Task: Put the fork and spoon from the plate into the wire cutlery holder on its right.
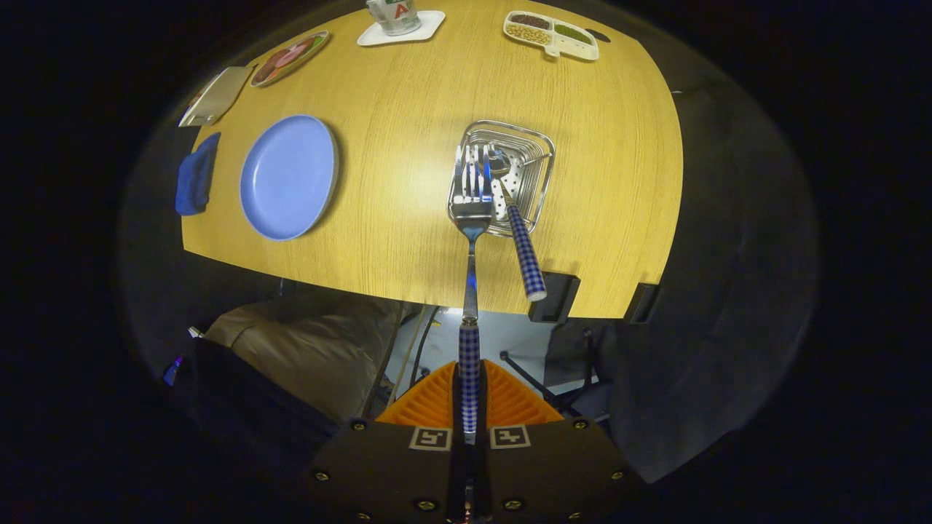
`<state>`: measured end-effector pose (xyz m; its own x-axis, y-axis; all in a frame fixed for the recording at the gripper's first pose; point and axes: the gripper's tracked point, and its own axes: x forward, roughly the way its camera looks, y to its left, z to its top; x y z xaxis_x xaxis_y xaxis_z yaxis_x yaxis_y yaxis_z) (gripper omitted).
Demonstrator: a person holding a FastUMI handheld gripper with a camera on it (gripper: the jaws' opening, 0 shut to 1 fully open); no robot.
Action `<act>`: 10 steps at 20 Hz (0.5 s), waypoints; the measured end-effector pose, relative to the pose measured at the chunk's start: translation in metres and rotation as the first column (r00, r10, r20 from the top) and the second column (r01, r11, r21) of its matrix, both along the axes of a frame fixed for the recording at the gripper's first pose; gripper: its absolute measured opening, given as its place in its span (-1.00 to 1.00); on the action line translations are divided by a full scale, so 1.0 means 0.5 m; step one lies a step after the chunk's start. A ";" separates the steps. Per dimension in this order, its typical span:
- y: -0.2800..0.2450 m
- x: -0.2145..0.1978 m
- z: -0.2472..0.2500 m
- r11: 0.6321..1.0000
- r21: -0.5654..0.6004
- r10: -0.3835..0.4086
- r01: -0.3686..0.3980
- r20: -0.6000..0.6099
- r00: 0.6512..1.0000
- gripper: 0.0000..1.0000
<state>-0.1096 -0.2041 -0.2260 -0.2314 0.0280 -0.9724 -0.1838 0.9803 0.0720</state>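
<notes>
A blue plate lay bare near the tabletop's left edge. The gripper clamped the fork by its checked handle, tines over the wire cutlery holder near the front edge. The spoon stood tilted inside.

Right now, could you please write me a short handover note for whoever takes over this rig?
Gripper: shut on the fork by its checked handle, tines pointing down over the wire cutlery holder.
Spoon: already standing in the holder, handle leaning out toward the table edge.
Blue plate: bare, left of the holder.
Done: spoon placed, fork lifted.
Left: lower the fork into the holder and release.
</notes>
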 end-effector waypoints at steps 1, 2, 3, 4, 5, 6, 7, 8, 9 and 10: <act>-0.002 0.005 -0.007 1.000 0.000 -0.005 0.005 -0.013 1.000 -0.90; 0.000 0.007 -0.013 1.000 0.001 -0.010 0.010 -0.036 0.999 -0.90; 0.001 0.008 -0.014 1.000 0.002 -0.013 0.014 -0.059 0.998 -0.91; 0.000 0.011 -0.014 1.000 0.001 -0.007 0.007 -0.079 0.997 -0.91; 0.002 0.014 -0.017 1.000 0.001 -0.004 0.004 -0.101 0.995 -0.90; 0.005 0.015 -0.015 1.000 0.001 0.001 -0.001 -0.131 0.991 -0.90; 0.009 0.018 -0.015 1.000 0.000 0.004 -0.004 -0.153 0.988 -0.91; 0.011 0.025 -0.015 1.000 -0.001 0.010 -0.010 -0.170 0.985 -0.90; 0.010 0.032 -0.017 1.000 -0.004 0.010 -0.011 -0.182 0.983 -0.90; 0.008 0.038 -0.018 1.000 -0.009 0.008 -0.010 -0.197 0.980 -0.91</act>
